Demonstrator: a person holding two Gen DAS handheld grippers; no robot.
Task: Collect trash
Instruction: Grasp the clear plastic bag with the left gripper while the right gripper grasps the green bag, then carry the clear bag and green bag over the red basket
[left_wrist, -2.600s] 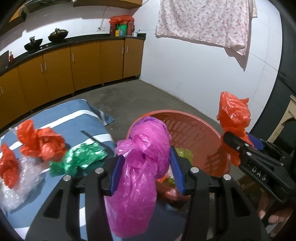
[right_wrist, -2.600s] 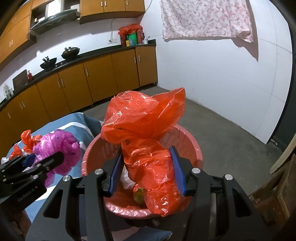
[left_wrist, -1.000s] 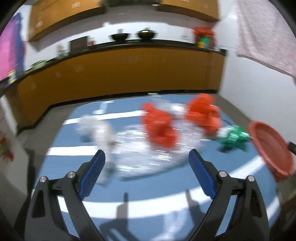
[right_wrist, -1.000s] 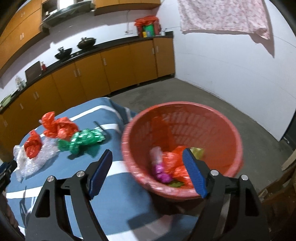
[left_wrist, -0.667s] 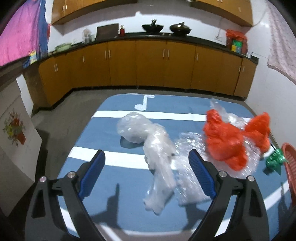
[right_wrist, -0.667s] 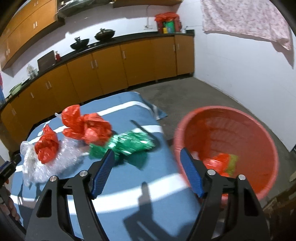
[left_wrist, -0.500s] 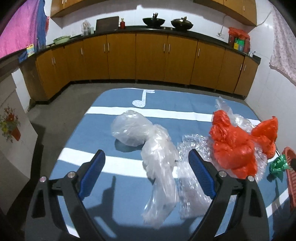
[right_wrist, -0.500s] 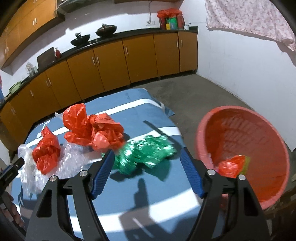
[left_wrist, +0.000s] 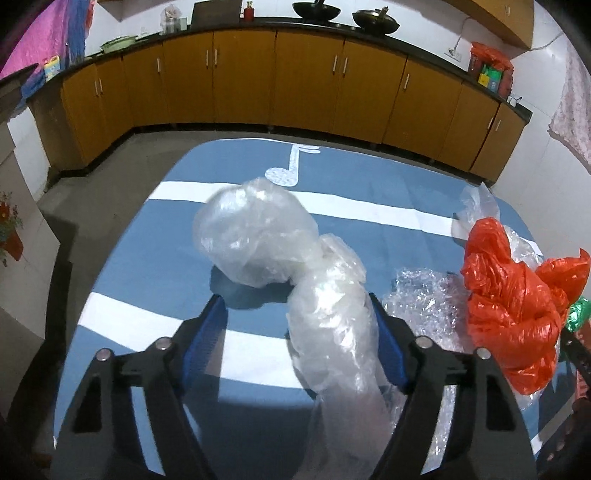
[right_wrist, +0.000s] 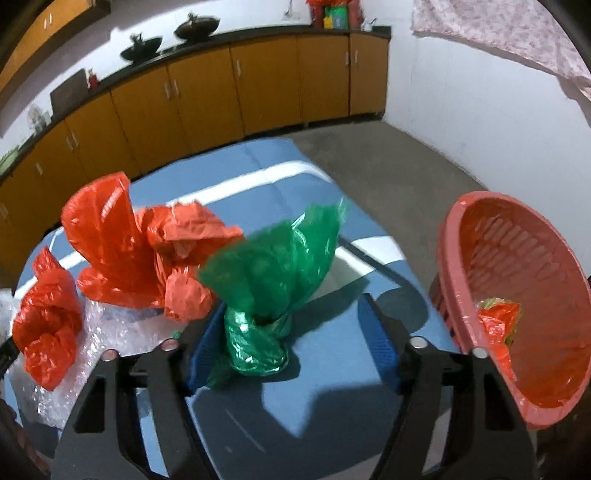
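Note:
A clear plastic bag (left_wrist: 295, 280) lies on the blue table. My left gripper (left_wrist: 301, 332) is open, its jaws on either side of the bag's lower twisted part. A green plastic bag (right_wrist: 269, 280) lies between the open jaws of my right gripper (right_wrist: 295, 336), close to the left pad. Two orange bags (right_wrist: 136, 251) (right_wrist: 46, 325) lie left of it on bubble wrap (right_wrist: 92, 339). The red basket (right_wrist: 480, 266) stands at the right with an orange bag (right_wrist: 496, 325) inside. In the left wrist view an orange bag (left_wrist: 517, 306) lies at the right.
The blue table cover (left_wrist: 177, 266) has white stripes and a music note. Bubble wrap (left_wrist: 424, 314) lies between the clear and orange bags. Yellow kitchen cabinets (left_wrist: 295, 81) run along the back wall. The grey floor (right_wrist: 406, 155) lies beyond the table.
Both grippers let their bags go into the basket, opened, and swung back to the table. The left one has closed in around the clear bag, the right one around the green bag.

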